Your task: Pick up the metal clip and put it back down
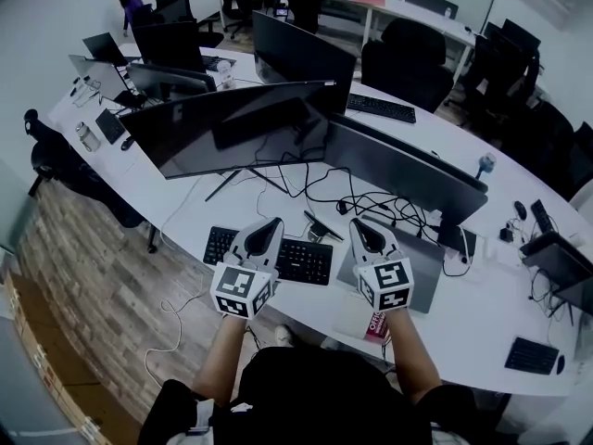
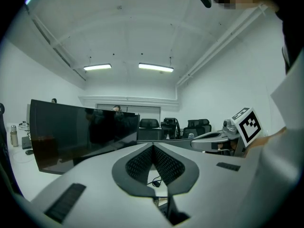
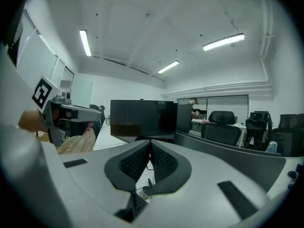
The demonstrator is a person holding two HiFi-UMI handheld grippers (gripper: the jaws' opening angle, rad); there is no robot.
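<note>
The left gripper (image 1: 271, 222) is hovering over the black keyboard (image 1: 310, 262), with its jaws together tip to tip and gripping nothing. The right gripper (image 1: 360, 223) is hovering over the grey laptop (image 1: 422, 265), with its jaws likewise together and empty. The metal clip's location cannot be determined from any view.

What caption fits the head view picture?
A person holds the left gripper and right gripper, both shut, over a white desk with a keyboard.

Office: long white desks (image 1: 445, 142), monitors (image 1: 227, 128), keyboards (image 1: 306, 260), swivel chairs (image 1: 408, 63)
</note>
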